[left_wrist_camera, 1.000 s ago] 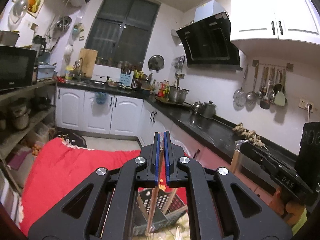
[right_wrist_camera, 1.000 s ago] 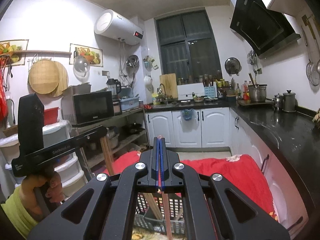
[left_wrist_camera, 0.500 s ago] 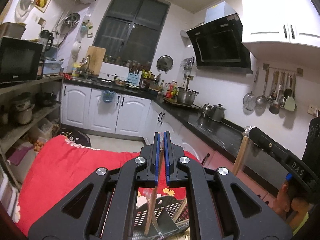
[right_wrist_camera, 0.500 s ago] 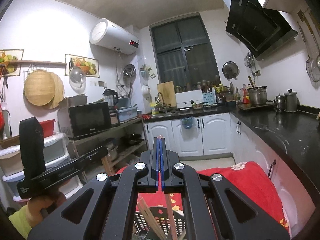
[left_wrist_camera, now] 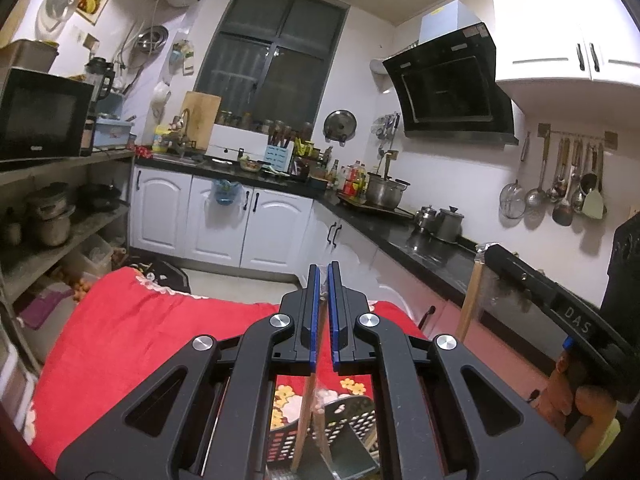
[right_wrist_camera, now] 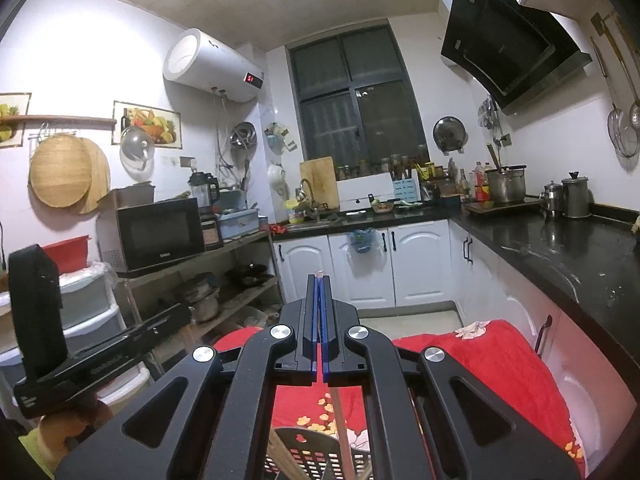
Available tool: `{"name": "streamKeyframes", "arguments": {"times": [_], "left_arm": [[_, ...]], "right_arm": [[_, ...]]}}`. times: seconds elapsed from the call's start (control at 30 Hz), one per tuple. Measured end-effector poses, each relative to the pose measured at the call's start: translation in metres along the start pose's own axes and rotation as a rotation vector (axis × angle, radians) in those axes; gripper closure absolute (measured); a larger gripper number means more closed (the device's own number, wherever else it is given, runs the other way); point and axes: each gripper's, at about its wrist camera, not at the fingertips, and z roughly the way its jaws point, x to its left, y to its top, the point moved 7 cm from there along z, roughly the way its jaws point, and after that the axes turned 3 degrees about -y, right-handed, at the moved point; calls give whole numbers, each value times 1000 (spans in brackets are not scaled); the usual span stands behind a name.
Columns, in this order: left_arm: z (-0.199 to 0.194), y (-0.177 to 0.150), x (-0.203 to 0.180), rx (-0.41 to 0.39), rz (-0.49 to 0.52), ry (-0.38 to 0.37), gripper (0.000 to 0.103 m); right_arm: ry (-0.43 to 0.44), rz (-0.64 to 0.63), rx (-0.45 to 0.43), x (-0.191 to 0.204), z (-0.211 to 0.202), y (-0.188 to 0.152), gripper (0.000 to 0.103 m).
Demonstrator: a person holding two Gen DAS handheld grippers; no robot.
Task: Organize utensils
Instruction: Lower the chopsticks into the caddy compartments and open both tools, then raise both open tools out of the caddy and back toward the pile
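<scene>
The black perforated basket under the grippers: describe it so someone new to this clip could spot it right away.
Start at the red flowered cloth covering the surface in the middle of the kitchen. On it, at the bottom of both wrist views right beneath the grippers, sits the black perforated basket. It is the only dark slotted container there, and the wooden stick gripped by the left gripper hangs down over it.

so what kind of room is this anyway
A home kitchen, lived-in and cluttered. A black range hood hangs over a dark countertop with pots, ladles and strainers hang from a wall rail, and a microwave sits on an open shelf.
</scene>
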Motion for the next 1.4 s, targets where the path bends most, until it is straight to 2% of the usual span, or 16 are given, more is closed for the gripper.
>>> {"name": "streamKeyframes", "arguments": {"times": [0.37,0.7,0.83,0.97,1.2,1.27,1.33,1.4], "left_arm": [[11,-24,7,24,-1,4,101],[8,-35,8,28,1,-6,101],[8,-35,9,36,-10,-10,101],[8,-41,9,58,-1,-11,101],[7,-57,11,101,-9,-8,101],[7,-61,12,114,-9,1,99],[5,-65,13,125,-15,6,84],[2,-68,13,126,-18,10,76]], "right_arm": [[-21,12,52,-9,17,-26,102],[-2,31,91,-11,22,-44,102],[29,64,88,-9,23,-39,102],[-3,19,98,-8,23,-44,102],[-61,42,152,-23,18,-62,101],[-72,41,155,-26,13,-63,101],[-84,39,165,-30,7,-64,99],[-94,37,169,-33,1,-66,85]]}}
